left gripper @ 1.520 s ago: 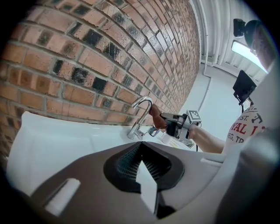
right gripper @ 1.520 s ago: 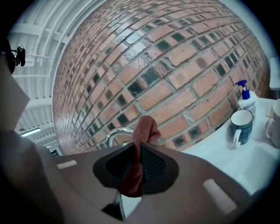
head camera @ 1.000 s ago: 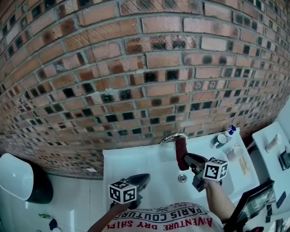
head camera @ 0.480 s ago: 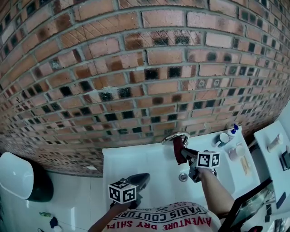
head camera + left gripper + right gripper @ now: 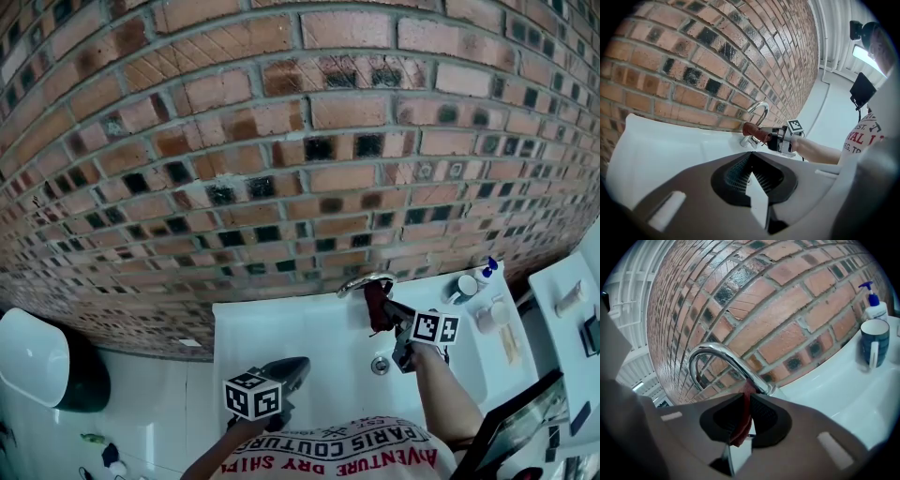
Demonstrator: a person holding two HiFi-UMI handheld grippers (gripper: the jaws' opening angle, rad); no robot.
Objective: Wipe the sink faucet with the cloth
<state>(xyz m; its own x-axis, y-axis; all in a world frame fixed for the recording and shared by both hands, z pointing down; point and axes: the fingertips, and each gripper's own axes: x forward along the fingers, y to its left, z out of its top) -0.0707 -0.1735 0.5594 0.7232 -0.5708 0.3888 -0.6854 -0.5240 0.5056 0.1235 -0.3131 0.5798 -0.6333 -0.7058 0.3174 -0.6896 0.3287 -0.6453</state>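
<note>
Brick wall (image 5: 281,141) backs the white sink (image 5: 281,328) in the head view, where the right gripper (image 5: 392,317) has lifted the red cloth (image 5: 376,302) against the faucet (image 5: 364,281), so wiping seems begun. In the left gripper view, the left gripper (image 5: 751,159) sits closed and empty, near left of the sink. In the right gripper view, the jaws clamp the cloth at the spout's base.

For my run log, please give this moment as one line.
right gripper: shut on cloth | cloth: against faucet | left gripper: shut, empty, over sink
</note>
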